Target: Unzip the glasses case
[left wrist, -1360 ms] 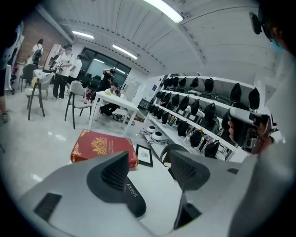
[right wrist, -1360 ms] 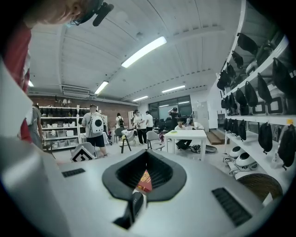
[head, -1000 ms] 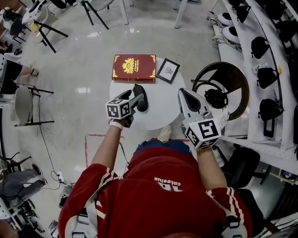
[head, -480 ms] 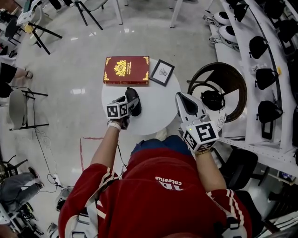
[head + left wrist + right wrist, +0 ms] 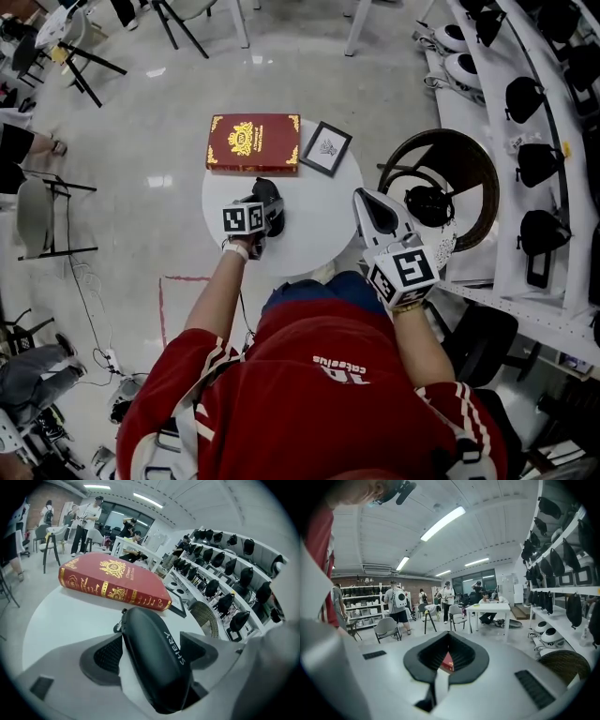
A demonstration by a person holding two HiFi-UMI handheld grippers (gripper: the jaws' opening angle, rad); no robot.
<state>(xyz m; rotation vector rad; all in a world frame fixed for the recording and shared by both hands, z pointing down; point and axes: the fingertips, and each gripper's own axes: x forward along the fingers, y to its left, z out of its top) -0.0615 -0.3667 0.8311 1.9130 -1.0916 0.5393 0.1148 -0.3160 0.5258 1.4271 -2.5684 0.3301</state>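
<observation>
The black glasses case point(image 5: 154, 658) lies lengthwise on the round white table point(image 5: 319, 220), its zip pull point(image 5: 119, 623) at the far end towards the book. My left gripper point(image 5: 152, 644) straddles it. Its jaws have just been opening, and a strip of table shows between the left pad point(image 5: 108, 656) and the case. In the head view the case point(image 5: 269, 194) pokes out beyond the left gripper point(image 5: 268, 212). My right gripper point(image 5: 364, 197) hovers at the table's right edge, shut with nothing in it, apart from the case.
A red and gold book point(image 5: 251, 142) lies at the table's far edge, with a small black picture frame point(image 5: 324, 147) beside it. A round wicker seat point(image 5: 464, 159) stands at the right, against white shelves point(image 5: 525, 141) of dark headsets. People and chairs fill the room beyond.
The left gripper has come down to the table with the case between its jaws, and the jaws stand wider. The right gripper has sunk slightly.
</observation>
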